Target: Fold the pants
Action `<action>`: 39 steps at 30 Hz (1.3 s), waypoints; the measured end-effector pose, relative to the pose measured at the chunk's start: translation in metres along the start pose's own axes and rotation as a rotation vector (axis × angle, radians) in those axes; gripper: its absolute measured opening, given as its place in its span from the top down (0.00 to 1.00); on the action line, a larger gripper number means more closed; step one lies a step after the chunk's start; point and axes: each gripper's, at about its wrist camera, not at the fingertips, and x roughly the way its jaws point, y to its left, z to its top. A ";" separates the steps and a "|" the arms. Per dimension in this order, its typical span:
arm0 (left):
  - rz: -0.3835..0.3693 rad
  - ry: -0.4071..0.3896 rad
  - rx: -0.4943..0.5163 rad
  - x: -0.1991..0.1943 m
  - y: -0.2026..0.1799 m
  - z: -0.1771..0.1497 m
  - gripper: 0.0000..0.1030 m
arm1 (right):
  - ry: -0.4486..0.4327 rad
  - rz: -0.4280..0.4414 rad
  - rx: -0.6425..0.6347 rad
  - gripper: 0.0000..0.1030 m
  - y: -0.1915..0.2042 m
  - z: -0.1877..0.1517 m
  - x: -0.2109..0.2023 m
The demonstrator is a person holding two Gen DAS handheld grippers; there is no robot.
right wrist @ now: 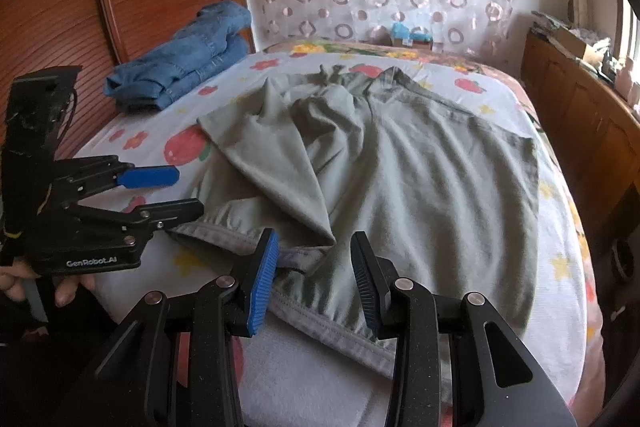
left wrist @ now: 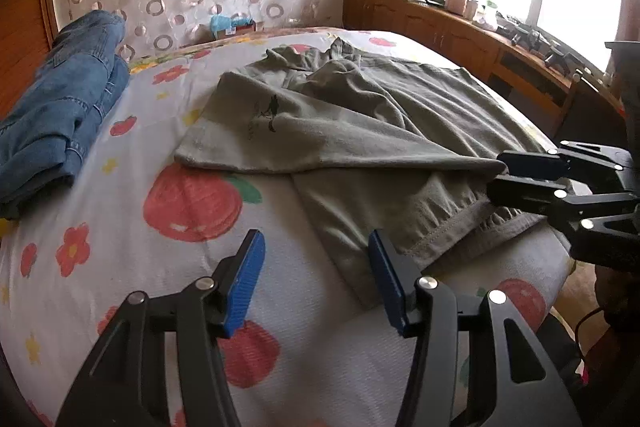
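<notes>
Pants [right wrist: 420, 179] are lying on the bed [left wrist: 120, 267], one part already lying folded over. Both the left gripper [left wrist: 316, 275] and the right gripper [right wrist: 314, 275] are hovering wide open near the waistband, probably for taking a new hold.

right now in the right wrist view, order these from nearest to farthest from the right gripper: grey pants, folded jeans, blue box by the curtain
1. grey pants, waistband right under the right gripper
2. folded jeans, far left by the headboard
3. blue box, farthest, at the bed's far edge
</notes>
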 end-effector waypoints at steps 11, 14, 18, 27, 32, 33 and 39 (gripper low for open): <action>-0.011 0.009 -0.034 -0.005 0.005 0.003 0.48 | 0.024 0.022 -0.012 0.90 0.005 0.003 0.011; -0.012 -0.009 -0.031 -0.013 0.004 0.004 0.48 | -0.024 0.017 -0.011 0.95 0.005 0.006 0.001; -0.014 -0.029 -0.025 -0.023 0.001 0.008 0.48 | -0.108 -0.019 -0.012 0.96 0.002 0.014 -0.023; -0.029 -0.050 -0.009 -0.033 -0.013 0.023 0.48 | -0.206 -0.087 -0.026 0.97 -0.013 0.020 -0.071; -0.037 -0.060 0.009 -0.033 -0.022 0.034 0.48 | -0.212 -0.113 0.000 0.97 -0.031 0.011 -0.089; -0.040 -0.061 0.012 -0.033 -0.024 0.035 0.48 | -0.210 -0.115 0.006 0.97 -0.034 0.009 -0.091; -0.060 -0.051 0.037 -0.029 -0.038 0.041 0.48 | -0.194 -0.133 0.026 0.97 -0.046 -0.006 -0.103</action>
